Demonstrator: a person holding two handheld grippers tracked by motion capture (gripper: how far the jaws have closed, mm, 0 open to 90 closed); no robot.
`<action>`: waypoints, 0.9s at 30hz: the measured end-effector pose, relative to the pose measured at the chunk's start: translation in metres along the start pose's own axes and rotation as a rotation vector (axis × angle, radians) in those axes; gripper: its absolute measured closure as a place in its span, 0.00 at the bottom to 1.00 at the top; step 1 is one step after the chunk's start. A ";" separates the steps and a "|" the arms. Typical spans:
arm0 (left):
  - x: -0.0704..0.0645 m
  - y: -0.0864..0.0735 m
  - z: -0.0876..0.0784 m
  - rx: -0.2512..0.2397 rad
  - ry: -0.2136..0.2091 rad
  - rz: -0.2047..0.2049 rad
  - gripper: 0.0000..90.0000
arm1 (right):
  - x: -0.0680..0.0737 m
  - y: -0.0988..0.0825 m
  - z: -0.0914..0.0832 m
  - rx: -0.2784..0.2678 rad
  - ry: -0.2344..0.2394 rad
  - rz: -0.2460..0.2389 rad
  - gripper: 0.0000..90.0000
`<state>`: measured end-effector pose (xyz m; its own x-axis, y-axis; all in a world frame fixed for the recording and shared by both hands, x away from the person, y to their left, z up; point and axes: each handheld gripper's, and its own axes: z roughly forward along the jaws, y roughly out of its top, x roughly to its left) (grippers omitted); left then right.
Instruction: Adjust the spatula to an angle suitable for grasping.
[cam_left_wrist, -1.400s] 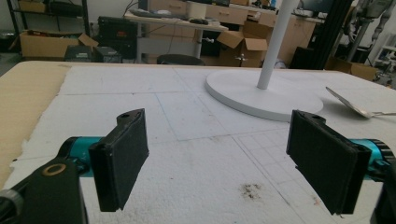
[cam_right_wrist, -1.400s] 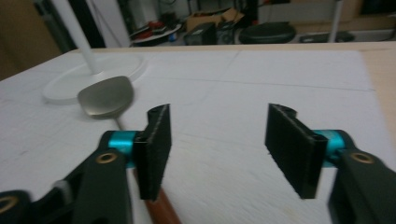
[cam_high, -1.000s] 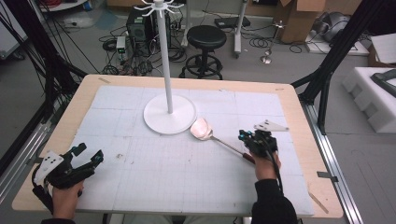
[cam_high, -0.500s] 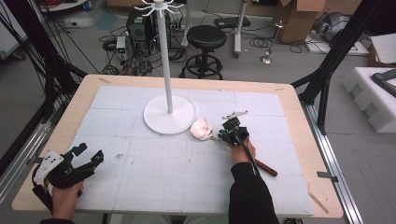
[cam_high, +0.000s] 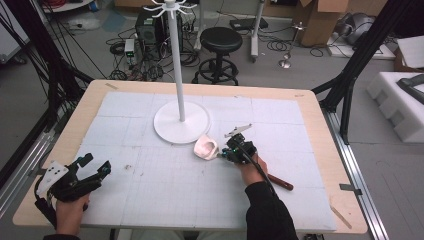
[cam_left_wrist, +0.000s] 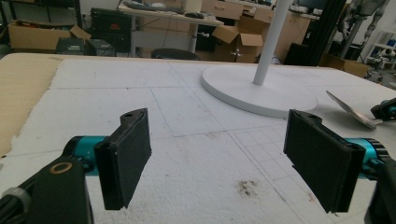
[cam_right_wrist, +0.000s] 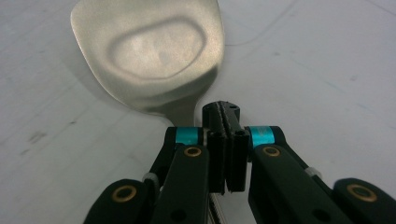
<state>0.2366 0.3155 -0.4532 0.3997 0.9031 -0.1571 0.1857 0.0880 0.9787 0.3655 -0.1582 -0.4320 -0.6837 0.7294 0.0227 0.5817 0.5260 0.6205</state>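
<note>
As I read the high view, my right gripper sits right of centre on the white foam mat, jaws pressed together on the metal neck of a spatula.

Item 1, spatula: the blade lies just in front of the stand's base, close beside it; whether the two touch I cannot tell. Its dark wooden handle runs back and to the right, past the hand, resting on the mat. In the right gripper view the blade is a broad, dull silver plate with a shallow dished centre, directly ahead of the closed pads, low over the mat.

Item 2, left gripper: near the front left corner of the mat, held in the left hand, jaws spread wide with nothing between them. The left gripper view shows both black pads apart over bare mat, well away from the spatula.

Item 3, stand: white pole rising upright from a round white base at the middle of the mat.
</note>
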 end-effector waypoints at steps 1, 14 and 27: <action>0.000 0.000 0.000 0.000 0.000 0.000 0.26 | 0.000 0.000 0.000 0.000 0.000 0.000 0.99; 0.000 0.000 0.000 -0.002 0.001 0.002 0.26 | 0.058 -0.016 -0.006 -0.038 0.222 -0.106 1.00; -0.001 0.000 0.000 -0.002 0.002 0.002 0.26 | 0.033 -0.071 -0.069 -0.192 0.161 -0.005 0.99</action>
<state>0.2363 0.3150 -0.4532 0.3981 0.9042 -0.1544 0.1830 0.0866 0.9793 0.2713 -0.2023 -0.4213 -0.7565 0.6400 0.1346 0.4947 0.4253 0.7579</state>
